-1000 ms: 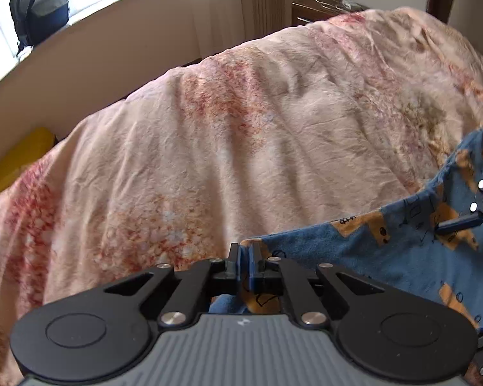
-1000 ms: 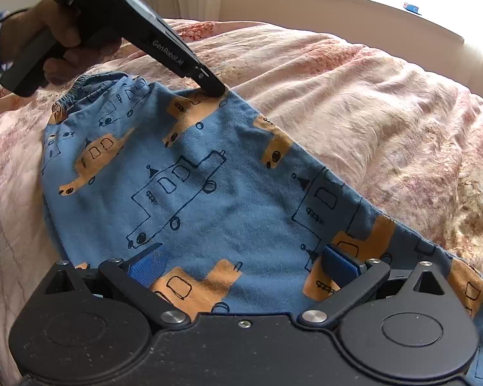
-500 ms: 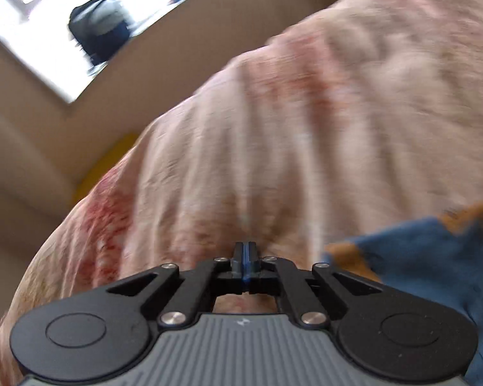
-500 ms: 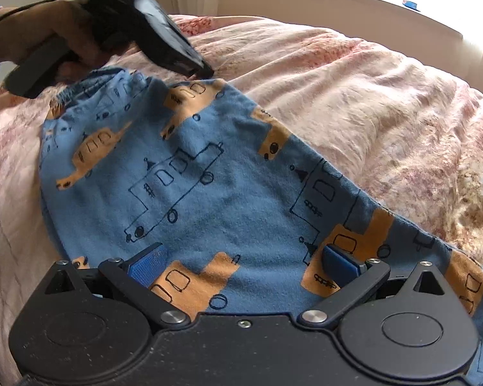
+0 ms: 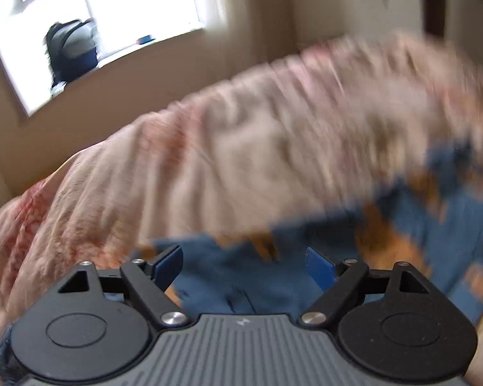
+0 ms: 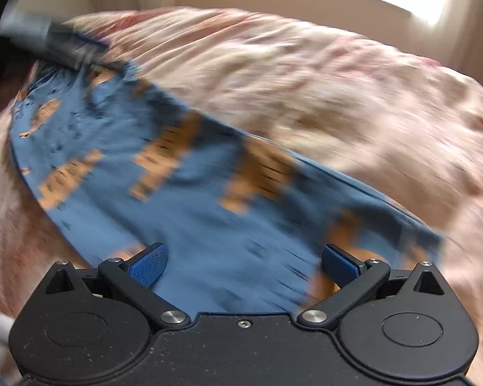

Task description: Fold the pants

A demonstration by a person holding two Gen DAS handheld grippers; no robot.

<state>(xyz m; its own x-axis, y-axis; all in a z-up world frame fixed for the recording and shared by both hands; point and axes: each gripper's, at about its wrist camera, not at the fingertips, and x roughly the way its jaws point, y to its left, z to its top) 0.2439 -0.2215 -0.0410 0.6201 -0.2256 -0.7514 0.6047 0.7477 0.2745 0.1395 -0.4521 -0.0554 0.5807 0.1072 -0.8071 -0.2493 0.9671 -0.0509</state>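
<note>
On the bed (image 6: 338, 103), covered by a crumpled pink floral quilt, lie the pants (image 6: 190, 199): blue fabric printed with orange vehicle shapes, spread roughly flat and running diagonally from upper left to lower right in the right wrist view. Both views are motion-blurred, so fine print detail cannot be read.

Right gripper (image 6: 243, 265): fingers (image 6: 148, 265) spread wide apart with blue pads facing inward, positioned over the near edge of the pants and holding nothing; whether the pads touch the cloth cannot be told.

Left gripper (image 5: 243, 267): fingers (image 5: 167, 267) likewise wide apart and holding nothing, with the blue fabric (image 5: 306, 273) showing between and beyond them. In the right wrist view this gripper appears as a dark, blurred shape (image 6: 54, 43) at the far upper-left end of the pants, near the waistband.

Background: a bright window (image 5: 106, 16) with a dark backpack (image 5: 72, 51) standing on its sill, and a beige wall (image 5: 338, 0) behind the bed.
</note>
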